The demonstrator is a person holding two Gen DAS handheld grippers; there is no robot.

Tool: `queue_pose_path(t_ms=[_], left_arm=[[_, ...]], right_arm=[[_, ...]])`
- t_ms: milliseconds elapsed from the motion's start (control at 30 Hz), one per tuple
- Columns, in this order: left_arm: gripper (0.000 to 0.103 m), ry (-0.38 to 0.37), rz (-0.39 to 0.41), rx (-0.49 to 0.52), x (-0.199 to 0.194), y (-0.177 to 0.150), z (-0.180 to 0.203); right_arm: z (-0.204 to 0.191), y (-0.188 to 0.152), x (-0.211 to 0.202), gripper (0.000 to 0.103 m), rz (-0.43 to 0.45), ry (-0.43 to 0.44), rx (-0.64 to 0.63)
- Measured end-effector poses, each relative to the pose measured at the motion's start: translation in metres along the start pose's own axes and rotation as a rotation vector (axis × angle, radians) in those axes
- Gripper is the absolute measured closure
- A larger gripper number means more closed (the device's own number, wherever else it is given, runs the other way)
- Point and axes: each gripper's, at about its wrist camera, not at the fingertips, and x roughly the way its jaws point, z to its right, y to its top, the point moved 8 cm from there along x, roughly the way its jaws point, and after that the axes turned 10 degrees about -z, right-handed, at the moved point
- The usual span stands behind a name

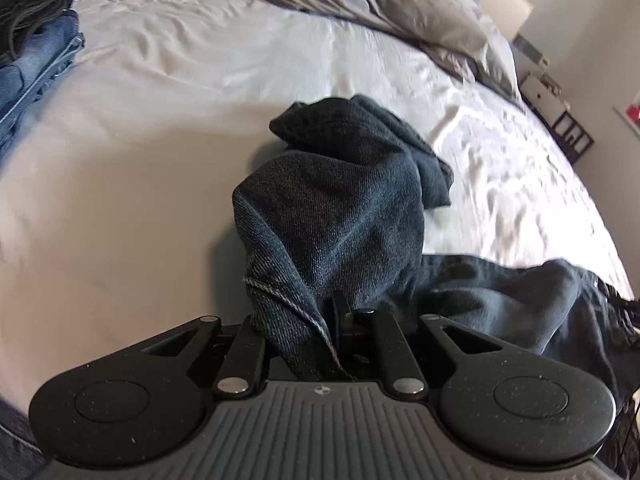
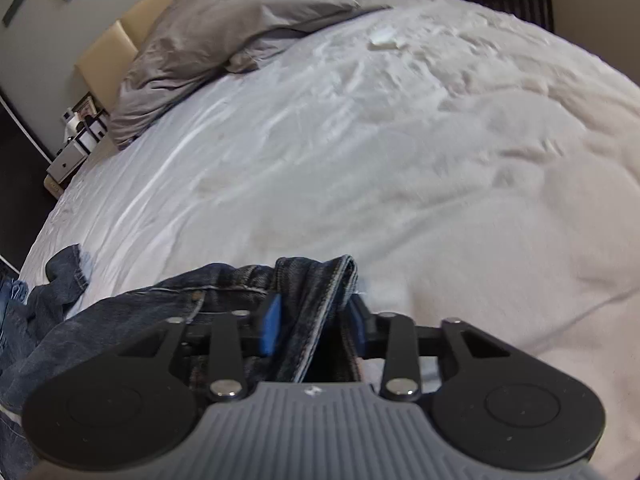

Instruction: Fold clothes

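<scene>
Currently both claws grip the same dark jeans [image 1: 336, 216], held over the white bed [image 1: 160, 160]. Left claw [image 1: 340, 320] is clamped on a hemmed edge, likely a leg end; fabric bunches up in front of it and trails right across the sheet. Right claw [image 2: 312, 320] has its blue pads [image 2: 270, 326] closed on a thick seamed bundle, probably the waistband; rest of the jeans droops off to its left.

Risks:
- Right grip is on a fat multi-layer wad, so a layer could slip out under a tug and the fold goes crooked.
- Left side is crumpled, not flat. Laying it down as is traps wrinkles, so it needs tension between the claws first.
- Both views are motion-blurred; fast swings could shake the hem loose.

Room: lots of bare sheet ahead of both claws. Keep off the folded blue stack [image 1: 36, 64] at far left and the grey duvet [image 2: 224, 40] by the headboard. In the right view the near bed edge is close at left; cloth there could slide off.
</scene>
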Motion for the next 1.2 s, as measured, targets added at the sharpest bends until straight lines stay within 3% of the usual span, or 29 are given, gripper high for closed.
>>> queue_pose_path(t_ms=[33, 133, 233, 333, 367, 433, 500, 667, 833, 1000, 1200], left_arm=[[0.097, 0.01, 0.015, 0.003, -0.003, 0.0, 0.002], [0.1, 0.008, 0.103, 0.004, -0.017, 0.007, 0.011], [0.1, -0.007, 0.201, 0.022, -0.028, 0.017, 0.028], [0.1, 0.079, 0.148, 0.036, -0.008, 0.021, 0.034], [0.1, 0.093, 0.125, 0.029, 0.0, 0.021, 0.033], [0.1, 0.089, 0.107, 0.021, 0.008, 0.02, 0.027], [0.098, 0.064, 0.096, 0.018, 0.008, 0.017, 0.023], [0.069, 0.017, 0.048, 0.006, -0.013, -0.007, 0.012], [0.056, -0.005, 0.09, 0.032, -0.055, -0.044, 0.001], [0.056, 0.013, 0.106, 0.046, -0.096, -0.082, -0.017], [0.056, -0.015, 0.101, -0.019, -0.129, -0.122, -0.029]], right_arm=[[-0.005, 0.003, -0.005, 0.081, 0.018, -0.013, -0.02], [-0.014, 0.019, -0.019, 0.085, 0.105, -0.094, -0.049], [-0.017, 0.035, -0.019, 0.086, 0.181, -0.238, -0.044], [-0.004, 0.04, -0.002, 0.081, 0.131, -0.271, 0.047], [0.002, 0.038, 0.002, 0.071, 0.118, -0.263, 0.073], [0.01, 0.033, 0.001, 0.059, 0.124, -0.261, 0.094], [0.017, 0.028, -0.007, 0.055, 0.13, -0.245, 0.111], [0.018, 0.016, -0.049, 0.051, 0.163, -0.187, 0.145], [-0.008, -0.013, -0.082, 0.051, 0.116, -0.165, 0.074], [-0.036, -0.068, -0.099, 0.051, 0.018, -0.149, 0.004], [-0.049, -0.135, -0.099, 0.051, -0.097, -0.211, -0.079]])
